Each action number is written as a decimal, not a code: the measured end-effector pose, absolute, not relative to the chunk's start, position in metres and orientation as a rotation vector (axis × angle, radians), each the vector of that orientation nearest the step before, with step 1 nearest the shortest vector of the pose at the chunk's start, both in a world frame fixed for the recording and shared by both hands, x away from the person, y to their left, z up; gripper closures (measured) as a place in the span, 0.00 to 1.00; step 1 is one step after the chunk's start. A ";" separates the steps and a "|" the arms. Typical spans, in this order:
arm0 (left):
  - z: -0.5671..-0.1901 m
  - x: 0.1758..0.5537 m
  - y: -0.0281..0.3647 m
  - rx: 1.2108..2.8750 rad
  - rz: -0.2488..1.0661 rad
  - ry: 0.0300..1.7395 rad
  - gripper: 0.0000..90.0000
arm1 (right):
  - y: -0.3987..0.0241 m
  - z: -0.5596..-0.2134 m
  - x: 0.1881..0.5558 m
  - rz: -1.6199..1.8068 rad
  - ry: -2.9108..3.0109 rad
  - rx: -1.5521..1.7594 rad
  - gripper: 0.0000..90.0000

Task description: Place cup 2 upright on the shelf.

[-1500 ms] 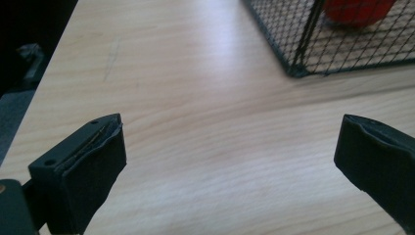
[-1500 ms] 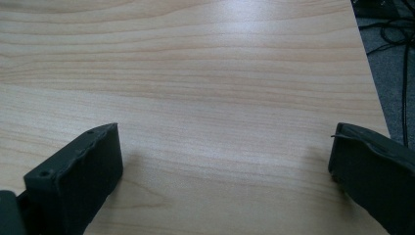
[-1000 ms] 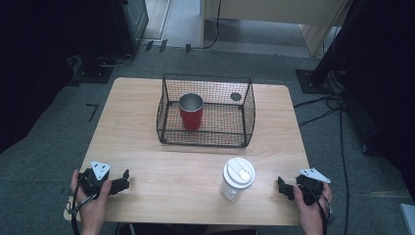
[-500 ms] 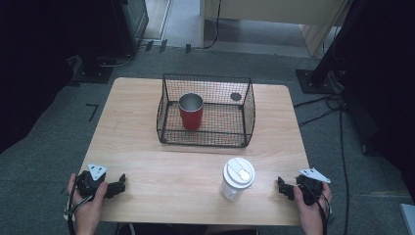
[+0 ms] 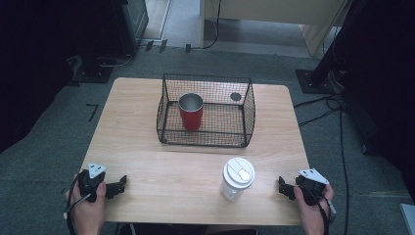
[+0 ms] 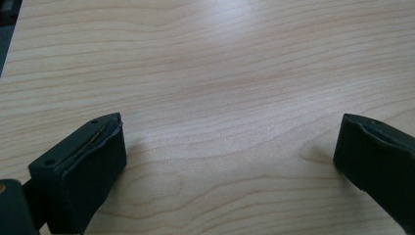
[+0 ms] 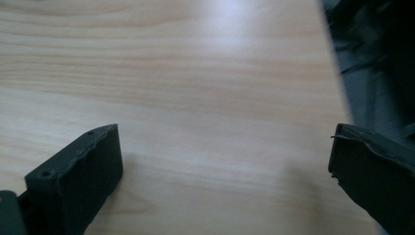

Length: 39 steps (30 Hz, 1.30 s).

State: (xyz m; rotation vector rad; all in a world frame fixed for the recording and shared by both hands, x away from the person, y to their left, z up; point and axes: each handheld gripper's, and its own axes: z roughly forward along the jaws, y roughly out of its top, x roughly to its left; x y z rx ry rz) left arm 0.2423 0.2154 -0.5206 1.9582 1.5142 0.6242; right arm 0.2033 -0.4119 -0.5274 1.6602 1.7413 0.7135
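A black wire basket [image 5: 205, 111] stands at the middle back of the wooden table [image 5: 147, 152], with a red metal-rimmed cup [image 5: 191, 111] upright inside its left half. A clear cup with a white lid [image 5: 238, 178] stands on the table near the front, right of centre. My left gripper [image 5: 121, 184] rests at the front left corner, held by a hand, its jaws wide apart over bare wood [image 6: 230, 142]. My right gripper [image 5: 281, 186] rests at the front right, just right of the lidded cup, open with nothing between its jaws [image 7: 225, 161].
A small dark disc [image 5: 236, 96] lies at the basket's back right. The table's right edge [image 7: 337, 83] runs close beside my right gripper. Cables [image 5: 318, 115] and equipment stands sit on the grey carpet around the table.
My left gripper has slid a little toward the near left corner of the table. The right gripper, the cups and the basket have stayed put.
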 end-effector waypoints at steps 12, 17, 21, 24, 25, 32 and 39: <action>-0.521 0.242 0.215 1.958 0.624 1.515 0.00 | -0.401 -0.499 0.184 0.825 1.645 1.571 0.20; -0.521 0.242 0.215 1.958 0.624 1.515 0.00 | -0.387 -0.492 0.177 0.892 1.726 1.521 0.16; -0.521 0.242 0.216 1.959 0.624 1.515 0.00 | -0.367 -0.486 0.172 0.879 1.769 1.420 0.16; -0.521 0.242 0.216 1.959 0.624 1.514 0.00 | -0.360 -0.484 0.171 0.919 1.786 1.410 0.13; -0.521 0.242 0.216 1.959 0.624 1.514 0.00 | -0.357 -0.484 0.170 0.936 1.802 1.401 0.11; -0.521 0.242 0.216 1.959 0.624 1.515 0.00 | -0.338 -0.477 0.166 1.017 1.862 1.364 0.04; -0.521 0.242 0.216 1.959 0.624 1.515 0.00 | -0.325 -0.474 0.161 1.010 1.910 1.331 0.00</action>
